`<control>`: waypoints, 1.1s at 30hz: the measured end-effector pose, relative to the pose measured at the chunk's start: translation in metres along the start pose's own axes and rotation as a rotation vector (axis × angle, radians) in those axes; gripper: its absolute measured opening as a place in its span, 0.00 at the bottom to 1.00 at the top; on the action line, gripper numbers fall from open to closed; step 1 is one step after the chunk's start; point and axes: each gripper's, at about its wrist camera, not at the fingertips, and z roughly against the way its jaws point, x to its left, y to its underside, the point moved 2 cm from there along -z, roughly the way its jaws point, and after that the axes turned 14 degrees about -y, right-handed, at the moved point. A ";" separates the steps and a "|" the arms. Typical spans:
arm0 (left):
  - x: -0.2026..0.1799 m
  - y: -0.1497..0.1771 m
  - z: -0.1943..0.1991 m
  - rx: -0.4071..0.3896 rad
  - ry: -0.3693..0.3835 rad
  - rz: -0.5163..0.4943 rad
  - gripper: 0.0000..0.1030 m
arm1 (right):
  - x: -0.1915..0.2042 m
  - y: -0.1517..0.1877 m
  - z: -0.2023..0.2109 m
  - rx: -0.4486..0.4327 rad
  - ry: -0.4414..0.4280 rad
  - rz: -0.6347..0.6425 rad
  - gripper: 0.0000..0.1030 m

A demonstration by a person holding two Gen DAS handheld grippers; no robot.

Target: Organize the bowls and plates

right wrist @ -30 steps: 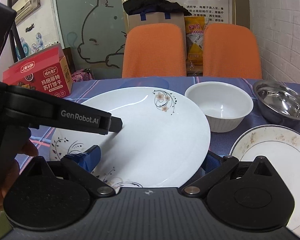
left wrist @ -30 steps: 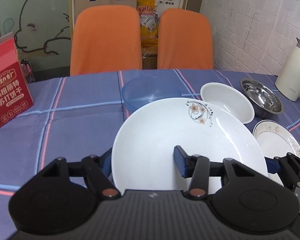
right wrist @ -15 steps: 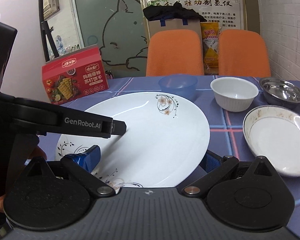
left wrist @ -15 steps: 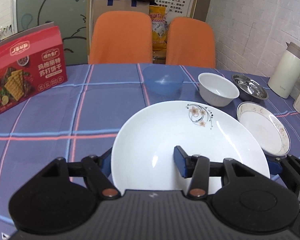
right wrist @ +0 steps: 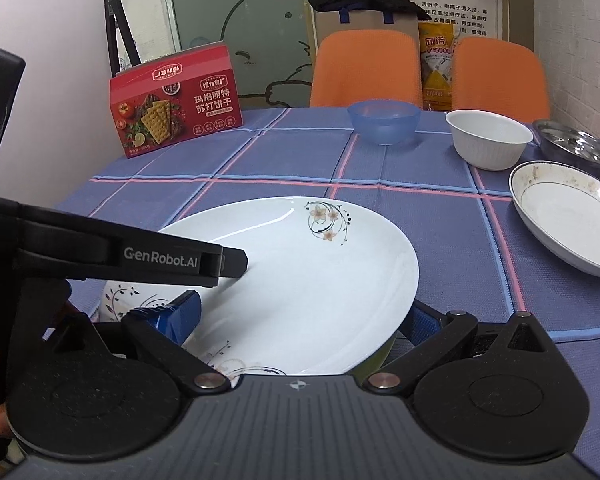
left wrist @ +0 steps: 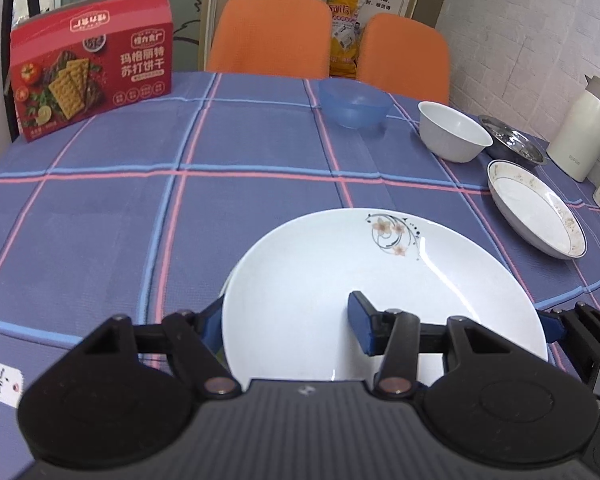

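The large white plate [left wrist: 380,292] is being held above the desk [left wrist: 180,208], gripped at opposite rims by both sets of jaws; the soiled plate [right wrist: 568,216] is lying right-forward, nearer the right gripper [right wrist: 300,320].

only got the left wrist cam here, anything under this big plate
observer: Yes. The right wrist view shows a second rim with a dark vine print just below the plate, on its left side.
operator: how does the right gripper sit on it
observer: The right gripper straddles the plate's near edge, with one of its jaws over the top face and the other below the right rim.
operator: and the left one from that side
observer: The left gripper reaches in from the left, and the upper of its jaws lies flat across the plate's top face.
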 end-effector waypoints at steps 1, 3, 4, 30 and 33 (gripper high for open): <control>0.000 0.001 -0.001 0.004 0.006 0.004 0.48 | 0.001 0.001 0.000 0.002 0.006 0.008 0.88; 0.002 0.002 -0.003 0.020 0.024 0.020 0.54 | 0.001 0.003 0.000 0.005 0.011 0.025 0.88; 0.004 0.003 -0.004 0.028 0.038 0.032 0.56 | 0.001 0.003 -0.001 0.007 0.009 0.032 0.88; 0.001 -0.008 0.031 -0.100 -0.028 0.042 0.70 | -0.033 0.010 0.047 -0.044 0.012 -0.078 0.87; -0.005 -0.010 0.035 -0.114 -0.044 0.028 0.70 | -0.042 0.013 0.054 -0.057 0.013 -0.107 0.87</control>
